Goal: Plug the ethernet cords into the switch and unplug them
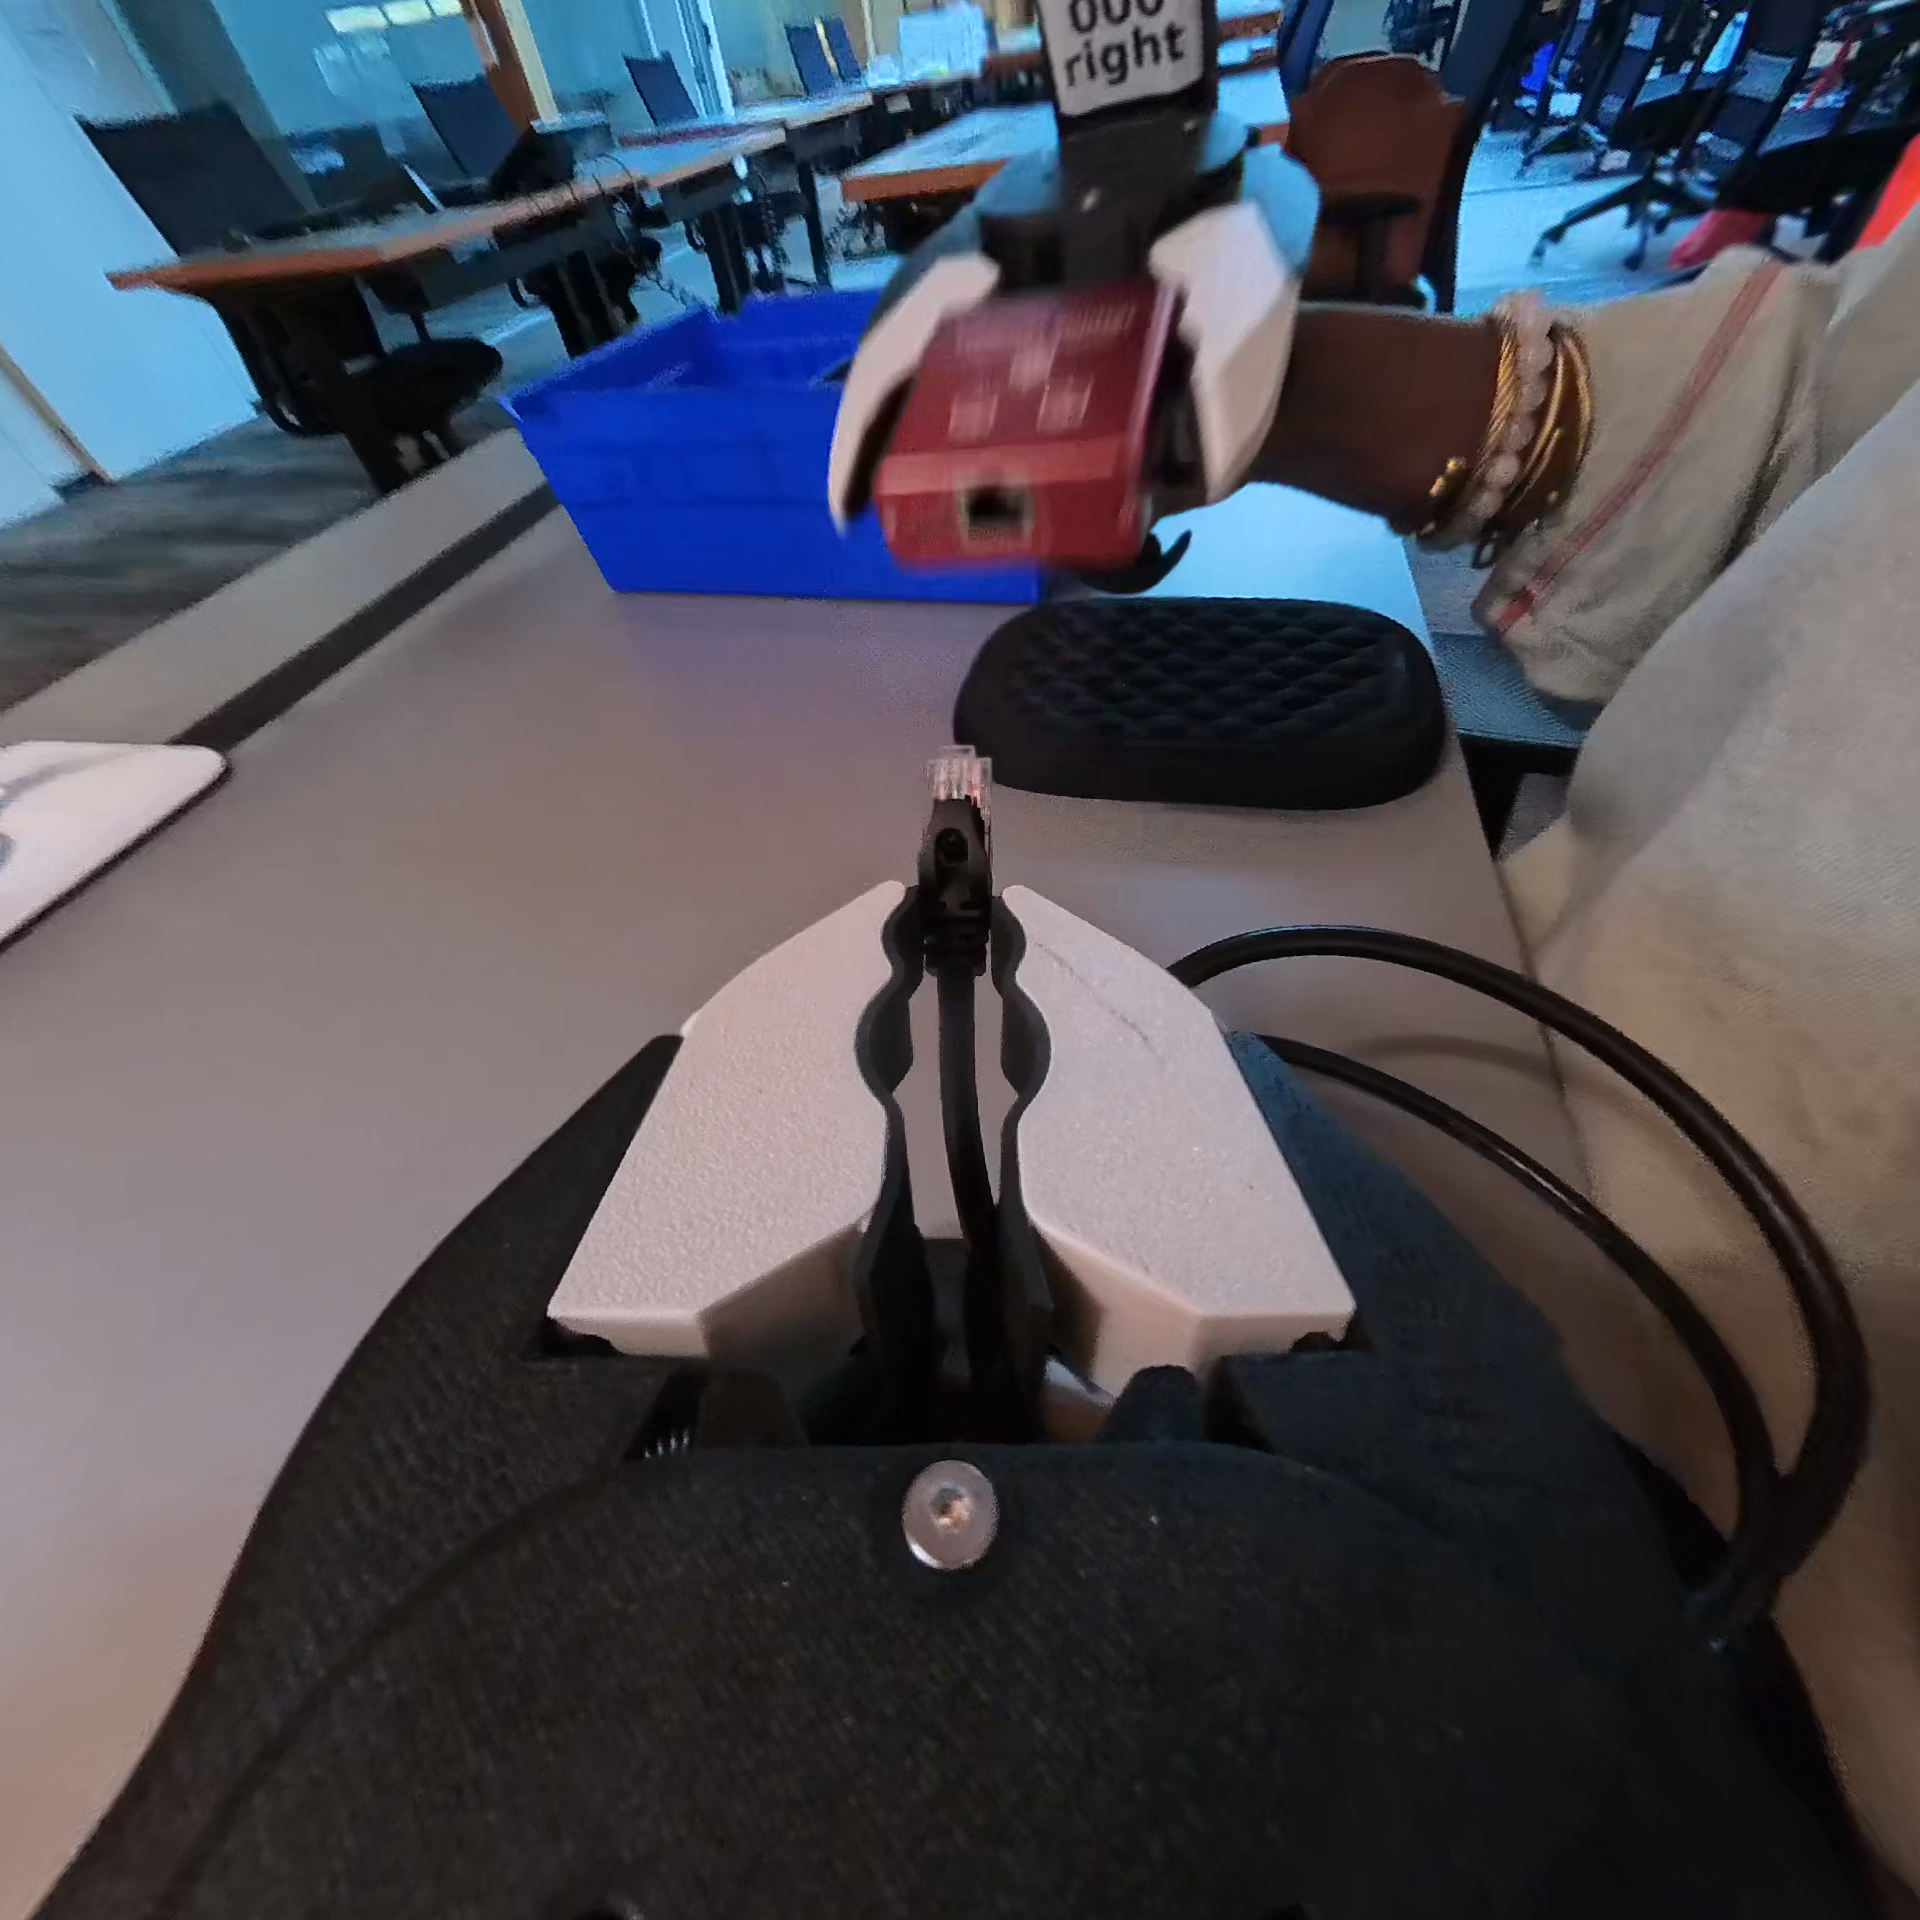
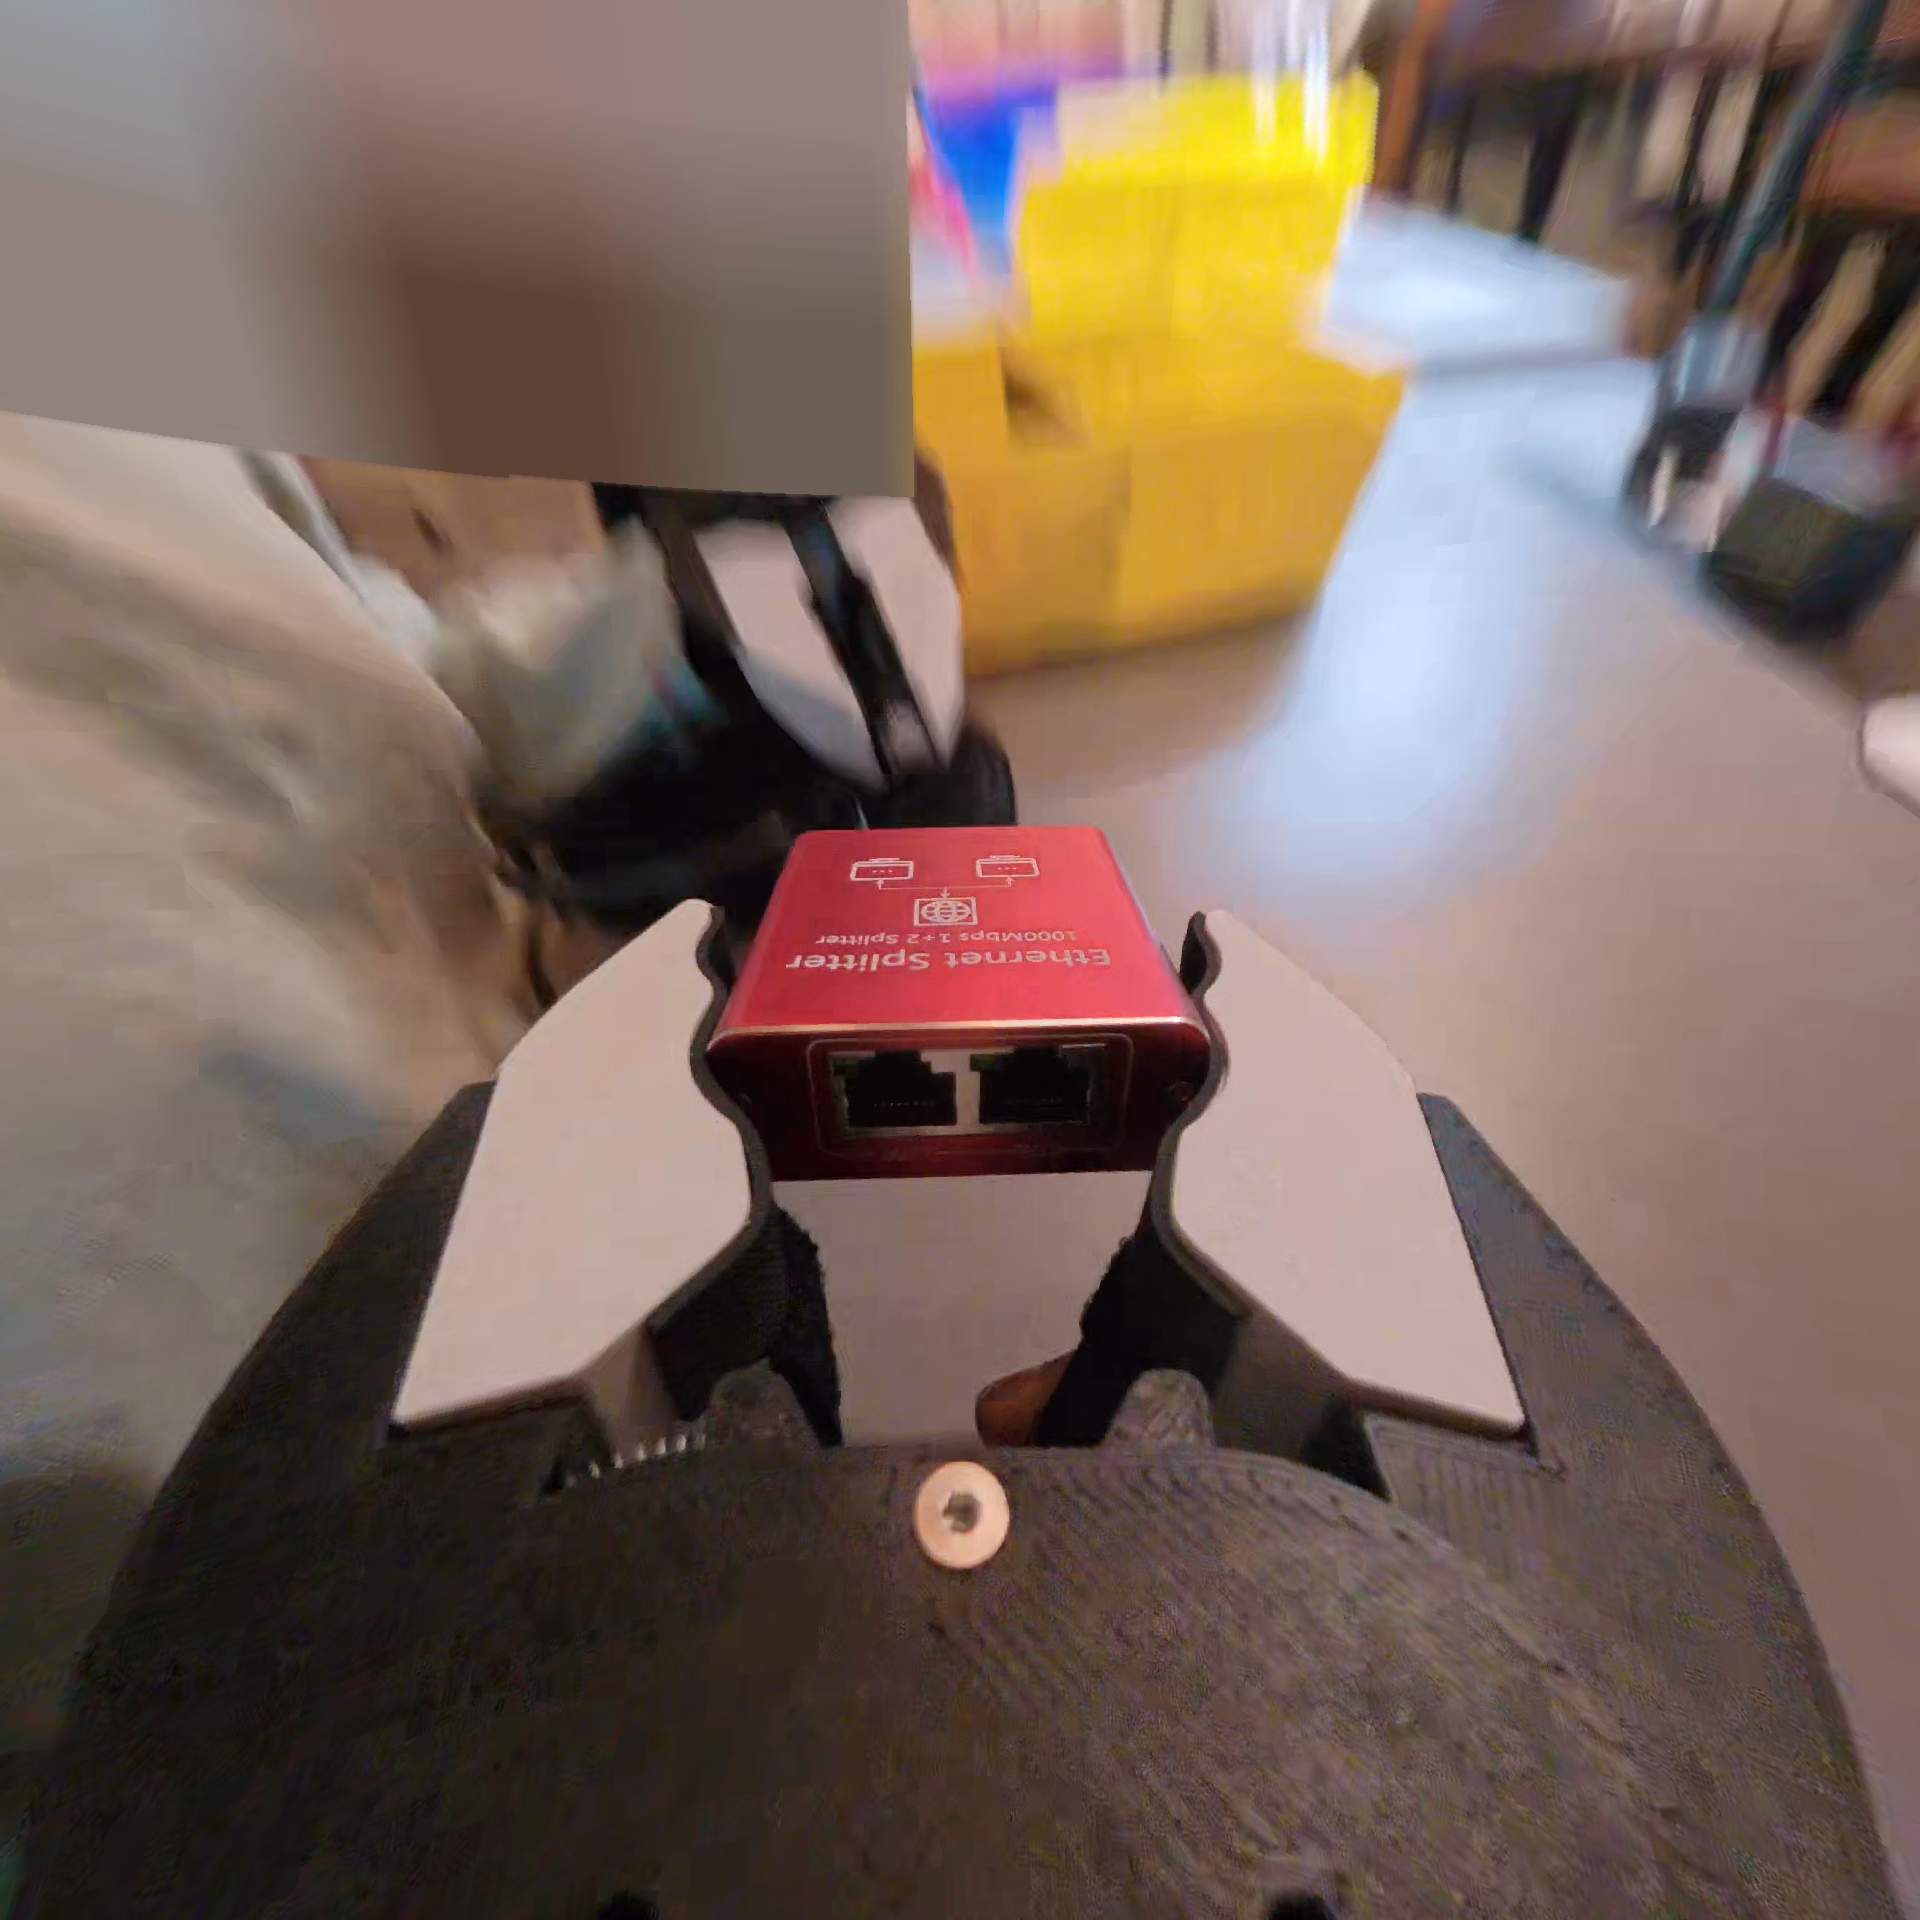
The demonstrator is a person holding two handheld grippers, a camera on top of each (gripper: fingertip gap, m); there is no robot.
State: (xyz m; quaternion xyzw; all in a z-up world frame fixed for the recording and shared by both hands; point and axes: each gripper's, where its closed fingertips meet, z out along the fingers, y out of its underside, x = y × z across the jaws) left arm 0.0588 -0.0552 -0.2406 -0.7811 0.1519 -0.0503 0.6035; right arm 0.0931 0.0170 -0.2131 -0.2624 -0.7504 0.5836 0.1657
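Left gripper (image 1: pixel 954 904) clenched on ethernet cord (image 1: pixel 961 831), plug pointing up-frame; right gripper (image 1: pixel 1060 416) grasps red switch (image 1: pixel 1023 416) at upper centre, single port facing plug; axes roughly aligned, well apart.

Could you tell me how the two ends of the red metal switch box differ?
The end of the red metal switch box facing the right gripper has two side-by-side ports. The opposite end, facing the left gripper and its black ethernet plug, has one port. All ports look empty.
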